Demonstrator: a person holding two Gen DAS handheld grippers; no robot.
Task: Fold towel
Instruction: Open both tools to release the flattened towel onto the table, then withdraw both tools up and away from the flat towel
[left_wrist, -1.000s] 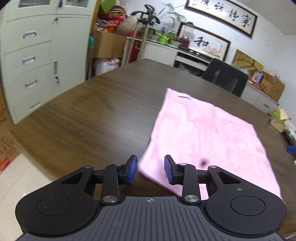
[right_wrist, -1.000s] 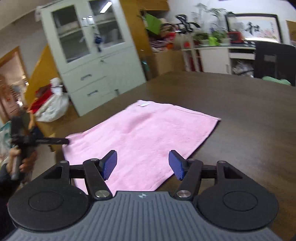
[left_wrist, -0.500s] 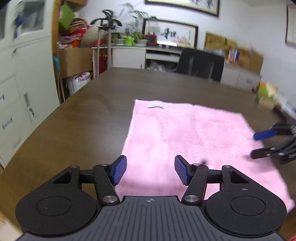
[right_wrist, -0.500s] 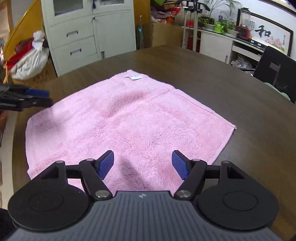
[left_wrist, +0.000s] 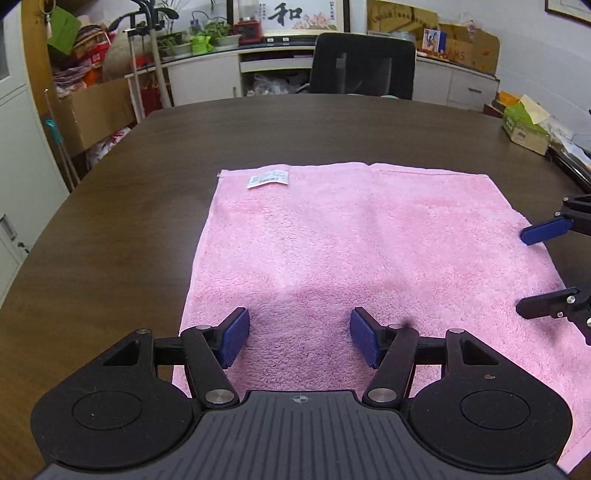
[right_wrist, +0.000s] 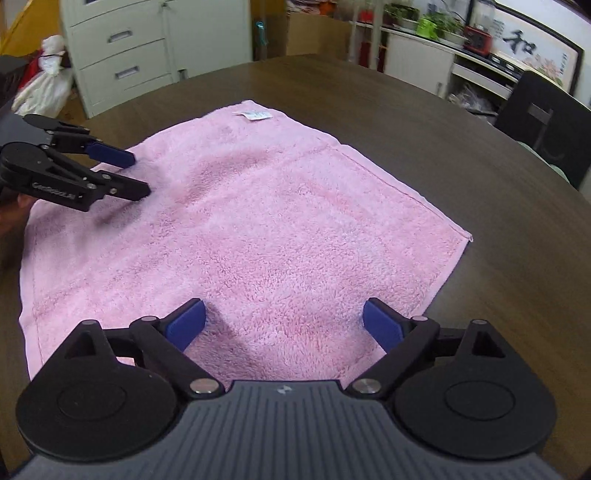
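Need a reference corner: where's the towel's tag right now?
The tag lies on the towel by its far left corner in the left wrist view, well beyond both open grippers.

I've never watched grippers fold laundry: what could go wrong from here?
The fluffy pink towel lies flat on the dark wooden table, so the open left gripper and right gripper may pinch only pile, or nothing. Uneven grabs would skew the fold. The towel's near edge is hidden beneath both grippers, so aiming there is guesswork.

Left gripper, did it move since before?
Yes. The left gripper swung right from the towel's left corner and now hangs over its near edge, jaws wider.
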